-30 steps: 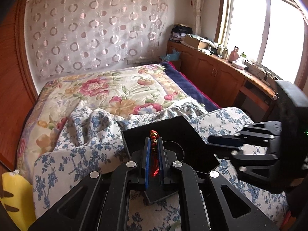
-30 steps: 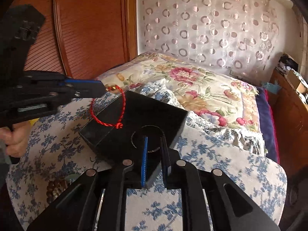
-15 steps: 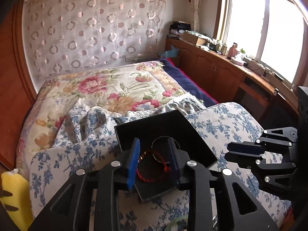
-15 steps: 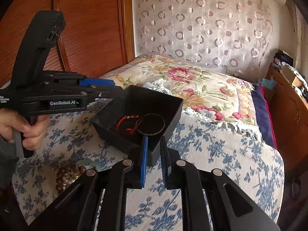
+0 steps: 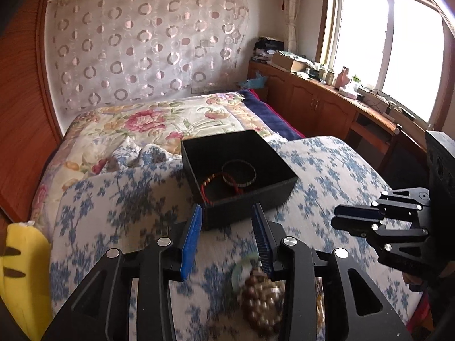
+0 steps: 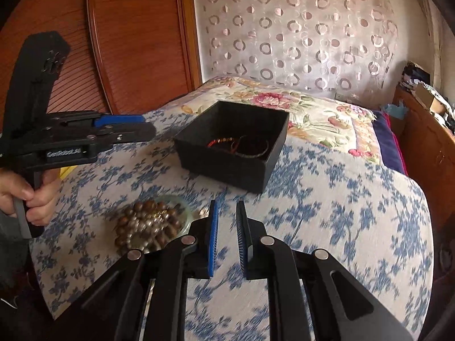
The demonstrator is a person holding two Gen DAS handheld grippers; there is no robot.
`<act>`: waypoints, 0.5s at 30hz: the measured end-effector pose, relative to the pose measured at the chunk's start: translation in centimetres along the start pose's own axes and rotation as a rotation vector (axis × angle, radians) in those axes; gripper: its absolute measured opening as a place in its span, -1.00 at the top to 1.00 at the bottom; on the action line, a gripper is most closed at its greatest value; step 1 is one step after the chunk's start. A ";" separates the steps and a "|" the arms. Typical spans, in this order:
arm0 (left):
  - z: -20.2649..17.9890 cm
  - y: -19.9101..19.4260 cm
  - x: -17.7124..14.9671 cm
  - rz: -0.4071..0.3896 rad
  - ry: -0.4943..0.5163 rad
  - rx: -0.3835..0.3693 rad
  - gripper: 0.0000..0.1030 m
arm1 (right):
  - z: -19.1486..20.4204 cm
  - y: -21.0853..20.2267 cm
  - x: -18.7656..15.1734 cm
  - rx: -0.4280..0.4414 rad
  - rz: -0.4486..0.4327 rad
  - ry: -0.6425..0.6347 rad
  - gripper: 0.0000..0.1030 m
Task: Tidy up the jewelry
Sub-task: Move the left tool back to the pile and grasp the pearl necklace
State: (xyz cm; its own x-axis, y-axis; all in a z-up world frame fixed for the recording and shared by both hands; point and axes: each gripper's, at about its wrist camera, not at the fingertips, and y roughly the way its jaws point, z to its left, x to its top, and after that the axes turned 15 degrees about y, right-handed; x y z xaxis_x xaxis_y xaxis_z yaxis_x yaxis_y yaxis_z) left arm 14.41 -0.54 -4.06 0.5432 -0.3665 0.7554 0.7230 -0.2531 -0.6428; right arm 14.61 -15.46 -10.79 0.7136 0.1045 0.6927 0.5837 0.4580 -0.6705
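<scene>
From the left wrist: the left gripper [image 5: 227, 224] is opening its jaws, nothing between them. Just ahead sits the black box [image 5: 280, 190] holding a red cord [image 5: 209, 183] and a dark bangle [image 5: 239, 174]. Brown beads [image 5: 261, 302] lie under its right finger.

From the right wrist: the right gripper [image 6: 227, 224] stands slightly parted, empty. The box [image 6: 227, 167] is ahead, the beads [image 6: 148, 224] just left, the left gripper [image 6: 125, 128] beyond.

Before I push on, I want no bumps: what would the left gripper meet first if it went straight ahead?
Probably the near wall of the black box, just beyond the left gripper. Its empty fingers are opening. Depth is uncertain.
</scene>
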 end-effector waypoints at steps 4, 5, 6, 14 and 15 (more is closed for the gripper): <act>-0.4 -1.1 -1.8 -0.002 -0.014 -0.009 0.33 | 0.6 -0.5 -1.3 -0.012 0.000 0.002 0.70; -0.5 -1.4 -2.4 -0.001 -0.017 -0.008 0.33 | 0.7 -0.7 -1.7 -0.014 0.002 0.005 0.70; -0.7 -1.6 -2.9 0.002 -0.019 -0.006 0.33 | 0.9 -0.8 -2.0 -0.012 0.005 0.009 0.70; -1.7 -3.2 -6.4 0.027 -0.035 -0.014 0.33 | 2.0 -1.2 -4.8 0.009 0.044 0.032 0.70; -1.8 -3.4 -6.7 0.028 -0.037 -0.016 0.33 | 2.1 -1.1 -5.1 0.009 0.049 0.033 0.70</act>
State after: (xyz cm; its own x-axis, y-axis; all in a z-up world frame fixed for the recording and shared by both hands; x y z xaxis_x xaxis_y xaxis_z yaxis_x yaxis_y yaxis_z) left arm 7.59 1.13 -7.17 0.5787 -0.3406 0.7410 0.7004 -0.2579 -0.6655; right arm 9.49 -14.63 -12.99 0.7538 0.0983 0.6497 0.5441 0.4611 -0.7010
